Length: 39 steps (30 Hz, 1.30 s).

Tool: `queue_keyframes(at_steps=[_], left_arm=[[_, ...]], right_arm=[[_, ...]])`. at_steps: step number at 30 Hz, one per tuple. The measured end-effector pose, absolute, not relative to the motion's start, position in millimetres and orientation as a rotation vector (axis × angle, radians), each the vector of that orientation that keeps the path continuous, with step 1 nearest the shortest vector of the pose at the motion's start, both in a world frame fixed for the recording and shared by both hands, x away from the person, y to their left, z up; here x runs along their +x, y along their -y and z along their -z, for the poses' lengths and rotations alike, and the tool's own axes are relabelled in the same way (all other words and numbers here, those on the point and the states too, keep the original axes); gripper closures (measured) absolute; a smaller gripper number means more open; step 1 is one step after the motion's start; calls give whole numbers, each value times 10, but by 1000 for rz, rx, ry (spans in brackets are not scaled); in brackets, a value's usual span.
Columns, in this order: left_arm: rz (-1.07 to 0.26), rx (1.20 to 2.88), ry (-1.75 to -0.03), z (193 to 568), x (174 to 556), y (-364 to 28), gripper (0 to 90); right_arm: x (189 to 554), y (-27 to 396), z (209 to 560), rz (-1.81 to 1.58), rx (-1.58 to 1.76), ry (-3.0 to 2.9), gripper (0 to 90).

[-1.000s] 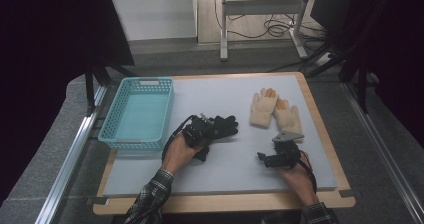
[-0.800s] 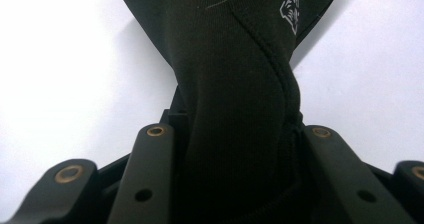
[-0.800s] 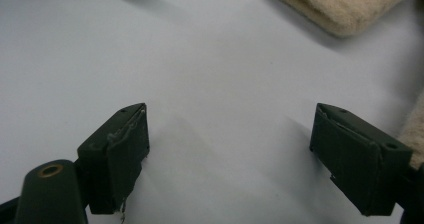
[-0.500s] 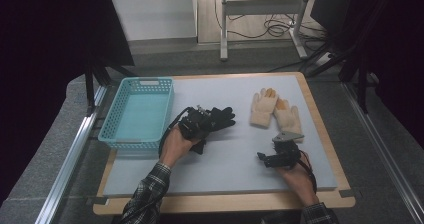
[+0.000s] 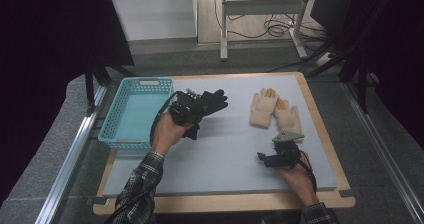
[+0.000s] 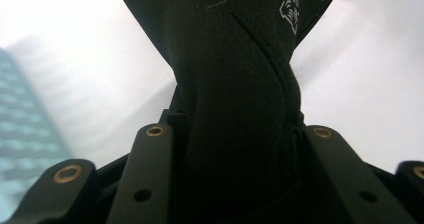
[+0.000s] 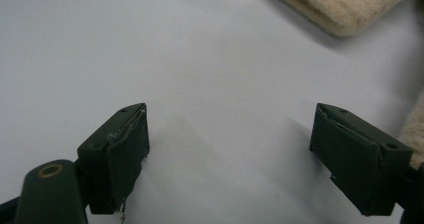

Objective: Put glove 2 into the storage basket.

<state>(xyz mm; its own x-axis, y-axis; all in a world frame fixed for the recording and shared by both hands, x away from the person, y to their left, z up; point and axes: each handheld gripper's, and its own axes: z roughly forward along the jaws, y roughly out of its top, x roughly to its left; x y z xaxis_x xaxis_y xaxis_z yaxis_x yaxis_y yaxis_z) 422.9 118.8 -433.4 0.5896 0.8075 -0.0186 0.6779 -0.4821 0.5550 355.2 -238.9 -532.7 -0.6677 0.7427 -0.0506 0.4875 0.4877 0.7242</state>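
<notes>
My left gripper (image 5: pixel 196 107) is shut on a black glove (image 5: pixel 212 101) and holds it in the air above the table, just right of the blue basket (image 5: pixel 116 118). In the left gripper view the black glove (image 6: pixel 235 84) is pinched between the two jaws and spreads out beyond them. A pair of cream gloves (image 5: pixel 274 110) lies flat on the grey mat at the back right. My right gripper (image 5: pixel 262 158) rests low on the mat near the front right, open with nothing between its fingers (image 7: pixel 122 149); a cream glove cuff (image 7: pixel 340 4) lies just beyond it.
The blue plastic basket stands at the table's left side and its inside looks bare. The grey mat (image 5: pixel 220 154) covers a wooden table top. A metal rail runs along each side, and a desk frame with cables stands behind the table.
My left gripper has risen with the black glove and drifted toward the basket. The right gripper and the cream gloves have stayed where they were.
</notes>
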Motion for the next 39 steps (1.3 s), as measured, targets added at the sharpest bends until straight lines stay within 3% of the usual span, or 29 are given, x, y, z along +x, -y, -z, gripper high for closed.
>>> queue_keyframes(at_steps=[20, 31, 39], left_arm=[[-504, 2131, -1509, 4047, 4338, -2206, 632], [-521, 2031, -1717, 4212, 4366, -2881, 630], [-497, 2023, -1815, 4501, 4437, -3143, 627]], right_arm=[[3553, 2389, 5327, -991, 1029, -2380, 155], [3553, 2389, 5327, -990, 1029, -2380, 155], [3553, 2388, 5328, -991, 1030, -2379, 155]])
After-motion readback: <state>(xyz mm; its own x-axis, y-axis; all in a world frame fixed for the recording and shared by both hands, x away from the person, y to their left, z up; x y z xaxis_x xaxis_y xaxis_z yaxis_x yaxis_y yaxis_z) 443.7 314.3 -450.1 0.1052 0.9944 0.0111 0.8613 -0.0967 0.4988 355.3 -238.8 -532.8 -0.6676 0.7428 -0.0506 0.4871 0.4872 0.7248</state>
